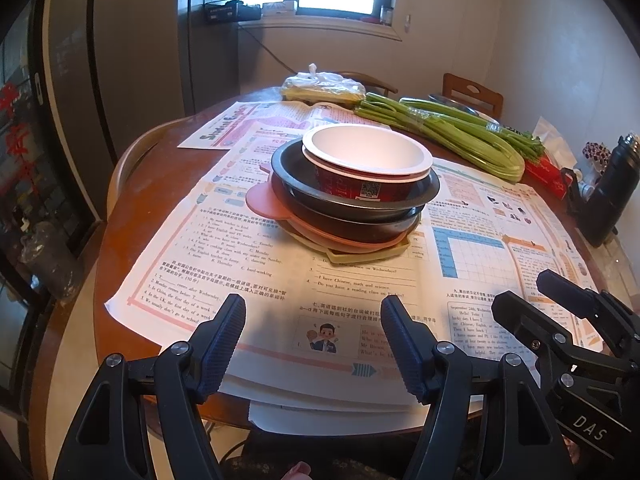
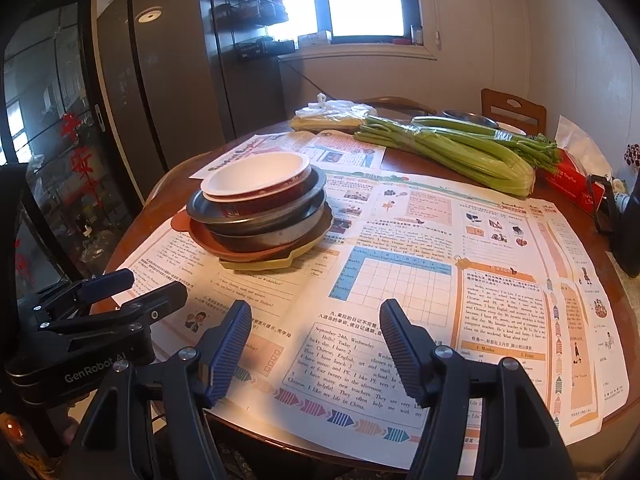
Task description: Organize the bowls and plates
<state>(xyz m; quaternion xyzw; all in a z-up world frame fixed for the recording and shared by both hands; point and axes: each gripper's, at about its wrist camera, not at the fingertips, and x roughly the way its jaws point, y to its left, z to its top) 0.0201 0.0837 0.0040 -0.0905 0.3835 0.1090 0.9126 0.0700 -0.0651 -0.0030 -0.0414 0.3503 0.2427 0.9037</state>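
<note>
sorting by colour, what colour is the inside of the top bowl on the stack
White inside the top bowl, with a red outer wall; clearest in the left wrist view.

One stack is sitting on the table: one white-lined red bowl, two dark bowls, one pink plate and one yellow tray. Two celery bunches are lying toward the far edge, with one bag, perhaps of corn. Two grippers are showing.

Stacked bowls sit on newspaper mid-table; celery behind-right, perhaps a flask far right.
</note>
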